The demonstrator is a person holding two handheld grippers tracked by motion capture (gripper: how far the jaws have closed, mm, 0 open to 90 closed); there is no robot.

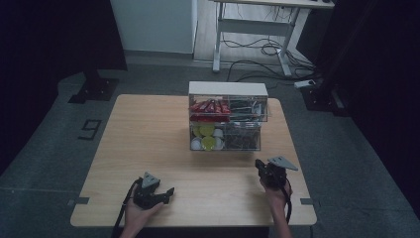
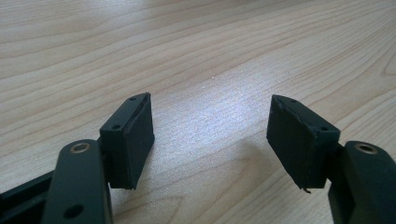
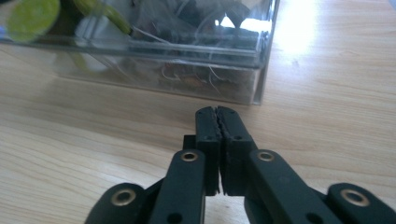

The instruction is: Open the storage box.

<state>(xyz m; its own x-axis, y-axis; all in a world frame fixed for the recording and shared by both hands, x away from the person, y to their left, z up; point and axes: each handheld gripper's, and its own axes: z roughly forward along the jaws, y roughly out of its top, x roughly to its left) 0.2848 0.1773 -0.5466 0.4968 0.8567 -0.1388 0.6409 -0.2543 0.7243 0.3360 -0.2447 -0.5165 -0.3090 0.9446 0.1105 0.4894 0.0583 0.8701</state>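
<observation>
A clear two-tier organiser box (image 1: 227, 116) stands at the far middle of the wooden table (image 1: 148, 144). Red packets (image 1: 209, 108) fill its upper left part, yellow-green and white capsules (image 1: 207, 139) its lower left, dark sachets (image 1: 242, 139) the right side. My left gripper (image 1: 168, 192) rests low over the near left of the table, open, with only bare wood between its jaws (image 2: 210, 140). My right gripper (image 1: 258, 165) is near the box's front right corner (image 3: 259, 88), shut with nothing between its pads (image 3: 218, 116).
The table's near edge (image 1: 198, 224) lies just behind both hands. Beyond the table are a white cabinet (image 1: 153, 25), a desk frame (image 1: 252, 29) with cables on the floor, and dark stands at both sides.
</observation>
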